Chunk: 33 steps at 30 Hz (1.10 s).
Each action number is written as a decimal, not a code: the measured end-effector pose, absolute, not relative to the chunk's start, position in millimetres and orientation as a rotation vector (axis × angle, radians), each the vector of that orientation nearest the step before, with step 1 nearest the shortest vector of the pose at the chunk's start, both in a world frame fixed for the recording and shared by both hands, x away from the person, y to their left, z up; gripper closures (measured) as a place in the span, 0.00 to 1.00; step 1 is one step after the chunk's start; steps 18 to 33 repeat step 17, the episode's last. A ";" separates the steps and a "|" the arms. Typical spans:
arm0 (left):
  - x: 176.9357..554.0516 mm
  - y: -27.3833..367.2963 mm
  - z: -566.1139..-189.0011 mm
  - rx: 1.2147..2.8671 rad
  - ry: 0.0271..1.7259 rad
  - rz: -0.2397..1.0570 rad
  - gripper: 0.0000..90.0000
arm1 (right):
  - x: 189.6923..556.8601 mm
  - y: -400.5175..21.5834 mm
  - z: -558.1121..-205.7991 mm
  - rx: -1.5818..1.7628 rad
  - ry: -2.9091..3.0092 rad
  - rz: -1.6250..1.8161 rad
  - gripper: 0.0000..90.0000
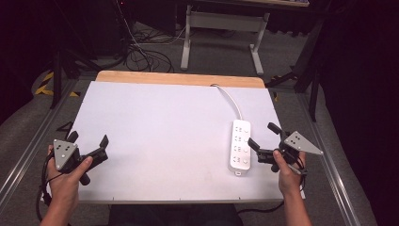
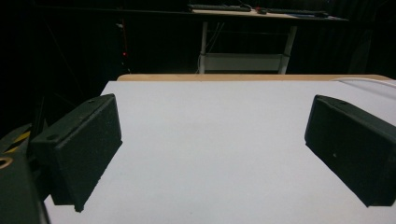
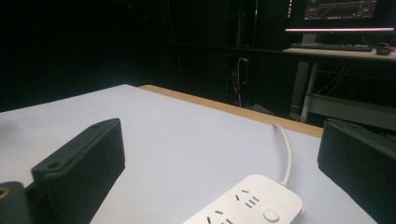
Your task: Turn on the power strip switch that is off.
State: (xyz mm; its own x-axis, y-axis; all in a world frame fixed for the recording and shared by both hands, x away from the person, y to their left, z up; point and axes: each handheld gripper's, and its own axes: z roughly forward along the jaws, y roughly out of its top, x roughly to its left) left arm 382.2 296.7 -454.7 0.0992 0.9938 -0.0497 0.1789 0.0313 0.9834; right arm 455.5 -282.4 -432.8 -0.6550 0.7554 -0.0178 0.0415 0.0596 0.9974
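Observation:
A white power strip (image 1: 240, 146) lies on the right part of the white tabletop (image 1: 160, 141), and its white cable (image 1: 231, 101) runs to the table's far edge. My right gripper (image 1: 261, 134) sits just right of the strip, pointing at it, open with nothing between its jaws. In the right gripper view the strip's near end (image 3: 252, 203) lies low between the wide-apart jaws of the right gripper (image 3: 219, 158), with the cable (image 3: 286, 154) behind it. My left gripper (image 1: 88, 139) rests near the table's front left corner, open. In the left gripper view the left gripper (image 2: 210, 144) frames bare table.
A wooden strip (image 1: 179, 77) borders the table's far edge. Beyond it stand a white desk frame (image 1: 221, 28) and loose cables (image 1: 141, 52) on the floor. Metal rails (image 1: 28, 150) run along both sides. A lit monitor (image 3: 341, 14) and a keyboard (image 3: 327, 46) stand farther back.

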 end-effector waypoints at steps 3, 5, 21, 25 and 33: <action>382.2 296.7 -454.6 1.355 1.278 1.015 0.04 | 455.9 -282.0 -433.7 0.785 1.792 1.641 0.01; 382.3 297.0 -454.5 1.351 1.280 1.019 0.03 | 455.9 -281.5 -433.9 0.786 1.794 1.638 0.01; 383.0 298.6 -454.0 1.342 1.288 1.008 0.01 | 456.2 -283.2 -435.0 0.795 1.787 1.637 0.01; 383.0 298.6 -454.0 1.342 1.288 1.008 0.01 | 456.2 -283.2 -435.0 0.795 1.787 1.637 0.01; 383.0 298.6 -454.0 1.342 1.288 1.008 0.01 | 456.2 -283.2 -435.0 0.795 1.787 1.637 0.01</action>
